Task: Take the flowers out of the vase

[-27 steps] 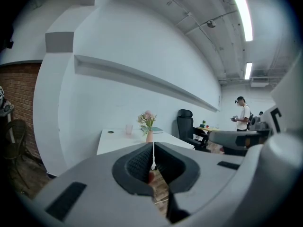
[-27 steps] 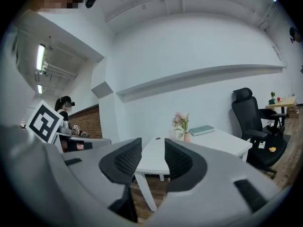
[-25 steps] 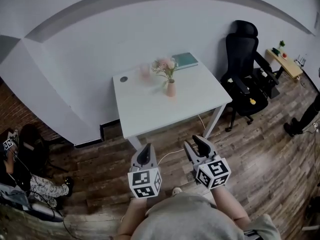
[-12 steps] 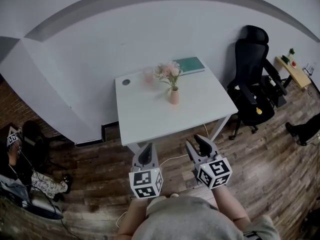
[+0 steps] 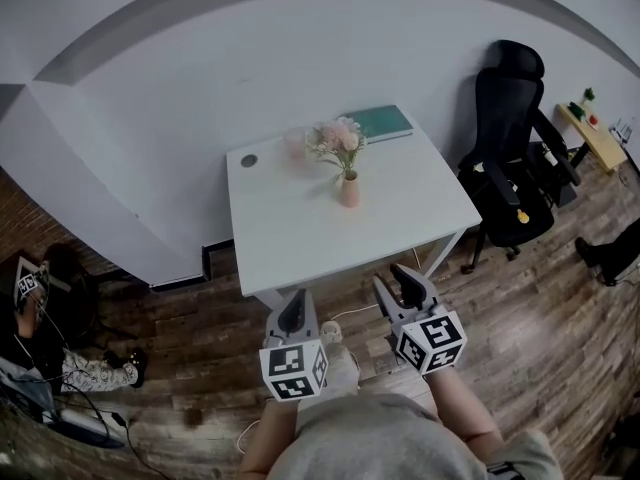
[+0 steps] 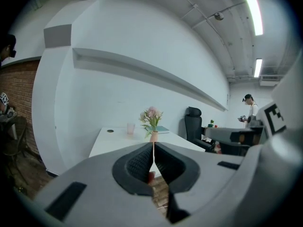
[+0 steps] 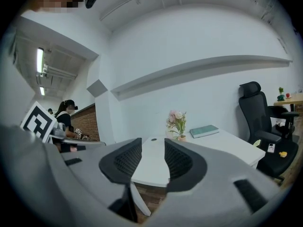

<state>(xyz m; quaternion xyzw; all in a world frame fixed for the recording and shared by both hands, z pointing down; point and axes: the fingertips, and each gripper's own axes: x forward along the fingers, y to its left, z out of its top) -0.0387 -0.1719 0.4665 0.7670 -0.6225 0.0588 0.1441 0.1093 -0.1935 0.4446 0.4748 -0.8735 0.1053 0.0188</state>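
Note:
Pink flowers (image 5: 337,138) stand in a small pink vase (image 5: 349,190) near the back of a white table (image 5: 300,238). Both grippers hang over the wooden floor, short of the table's front edge and well away from the vase. My left gripper (image 5: 293,308) is shut, its pads meeting with nothing between them. My right gripper (image 5: 395,286) is open and holds nothing. In the left gripper view the flowers (image 6: 151,117) and vase (image 6: 154,136) show far off above the gripper (image 6: 153,148). In the right gripper view the flowers (image 7: 177,119) rise beyond the gripper (image 7: 152,148).
A pale pink cup (image 5: 293,144) and a teal book (image 5: 380,122) lie at the table's back. A black office chair (image 5: 515,138) stands to the right of the table. A person sits on the floor at the far left (image 5: 30,308). A white wall runs behind the table.
The table and vase have come slightly nearer and shifted in the head view as the person stepped forward. Both grippers keep their places and states.

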